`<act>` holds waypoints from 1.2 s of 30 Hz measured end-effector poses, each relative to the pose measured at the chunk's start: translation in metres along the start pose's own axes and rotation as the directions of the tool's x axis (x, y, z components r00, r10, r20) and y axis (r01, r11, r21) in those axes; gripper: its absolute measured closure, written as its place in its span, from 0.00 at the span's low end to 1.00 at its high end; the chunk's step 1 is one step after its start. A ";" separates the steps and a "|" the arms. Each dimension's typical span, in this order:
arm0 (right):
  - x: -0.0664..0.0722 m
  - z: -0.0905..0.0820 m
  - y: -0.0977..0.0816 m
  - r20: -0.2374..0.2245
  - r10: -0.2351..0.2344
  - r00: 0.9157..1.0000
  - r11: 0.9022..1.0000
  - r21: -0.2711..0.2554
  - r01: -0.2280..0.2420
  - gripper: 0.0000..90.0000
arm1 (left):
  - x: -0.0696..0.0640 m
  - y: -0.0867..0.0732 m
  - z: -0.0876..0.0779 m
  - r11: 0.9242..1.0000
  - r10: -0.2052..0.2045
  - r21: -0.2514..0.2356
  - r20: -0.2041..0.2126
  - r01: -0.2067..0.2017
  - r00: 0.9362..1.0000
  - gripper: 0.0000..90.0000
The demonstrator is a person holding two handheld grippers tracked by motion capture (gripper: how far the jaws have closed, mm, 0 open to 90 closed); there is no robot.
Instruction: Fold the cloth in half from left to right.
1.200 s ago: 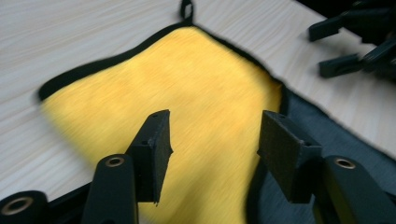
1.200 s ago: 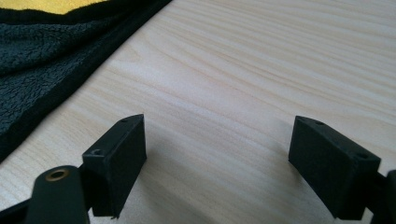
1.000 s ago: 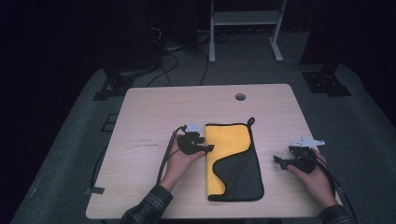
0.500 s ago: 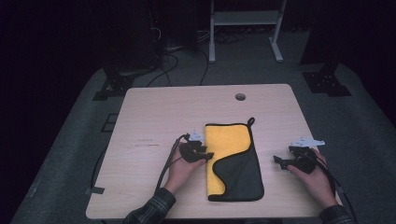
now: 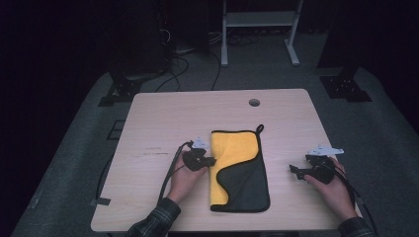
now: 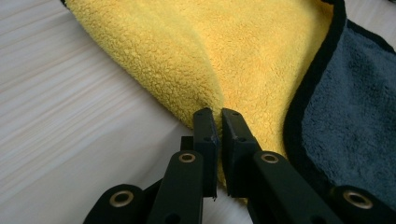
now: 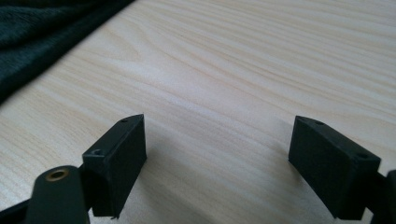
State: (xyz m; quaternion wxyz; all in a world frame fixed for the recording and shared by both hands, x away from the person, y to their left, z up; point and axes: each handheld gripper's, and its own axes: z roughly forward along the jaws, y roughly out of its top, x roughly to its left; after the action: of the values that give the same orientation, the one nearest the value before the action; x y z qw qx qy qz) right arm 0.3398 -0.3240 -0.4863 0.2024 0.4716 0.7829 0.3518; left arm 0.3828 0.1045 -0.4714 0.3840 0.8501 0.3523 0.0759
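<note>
Tool in the left hand (image 5: 210, 161) sits at the middle left of the high view, its tips against the left edge of the cloth (image 5: 239, 170). Its jaws have just been closing, and the left gripper view shows them now pinched together on the yellow fleece (image 6: 205, 70), with a small ridge of fabric rising between the pads at the centre of that frame. A second ago this tool lay a little higher in the frame, beside the cloth's upper left corner; now it has slid down along the edge and taken hold there. That suggests the grasp is made and the cloth is ready to be lifted or folded over from this side.

Moving right, the cloth lies flat on the table (image 5: 163, 118) at the centre of the high view, closer to the near edge. Its upper part shows yellow, while a dark grey flap (image 5: 249, 185) is folded across its lower right. A small loop sticks out at its top right corner. It has not shifted over the past second.

Further right, the tool in the right hand (image 5: 296, 172) rests at the lower right of the high view, well apart from the cloth. Its jaws stand wide with nothing between them, bare wood showing between the two pads (image 7: 121, 161). It has kept its place, so it seems to be waiting its turn.
</note>
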 end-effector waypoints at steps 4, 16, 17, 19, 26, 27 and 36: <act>0.000 0.000 0.000 0.000 0.000 1.000 1.000 0.000 0.000 0.20 | 0.013 -0.009 -0.012 1.000 -0.027 -0.001 -0.012 0.027 1.000 0.95; 0.000 0.000 0.000 0.000 -0.001 1.000 1.000 0.001 0.001 0.19 | 0.027 -0.029 -0.035 0.999 -0.050 -0.015 -0.053 0.049 0.997 0.78; 0.000 0.000 0.000 -0.001 -0.002 1.000 1.000 0.005 0.002 0.16 | 0.028 -0.030 -0.037 0.999 -0.052 -0.017 -0.060 0.051 0.997 0.71; 0.001 0.000 0.000 -0.007 -0.004 1.000 1.000 0.011 0.004 0.15 | 0.030 -0.032 -0.042 0.998 -0.058 -0.025 -0.067 0.057 0.996 0.60; 0.001 -0.001 -0.001 -0.006 -0.006 1.000 1.000 -0.003 0.006 0.24 | 0.037 -0.041 -0.068 0.998 -0.041 -0.049 -0.158 0.034 0.987 0.32; 0.001 -0.002 -0.001 -0.008 -0.009 1.000 1.000 -0.006 0.009 0.26 | 0.038 -0.043 -0.071 0.998 -0.038 -0.046 -0.173 0.031 0.984 0.27; 0.000 -0.004 -0.001 -0.013 -0.015 1.000 1.000 -0.011 0.015 0.38 | 0.048 -0.068 -0.085 0.998 -0.059 -0.005 -0.192 0.059 0.980 0.15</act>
State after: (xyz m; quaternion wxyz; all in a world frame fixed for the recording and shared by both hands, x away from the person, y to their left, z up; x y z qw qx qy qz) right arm 0.3364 -0.3254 -0.4843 0.2026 0.4623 0.7857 0.3577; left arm 0.3478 0.2181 -0.4674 0.3499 0.8281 0.4130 0.1461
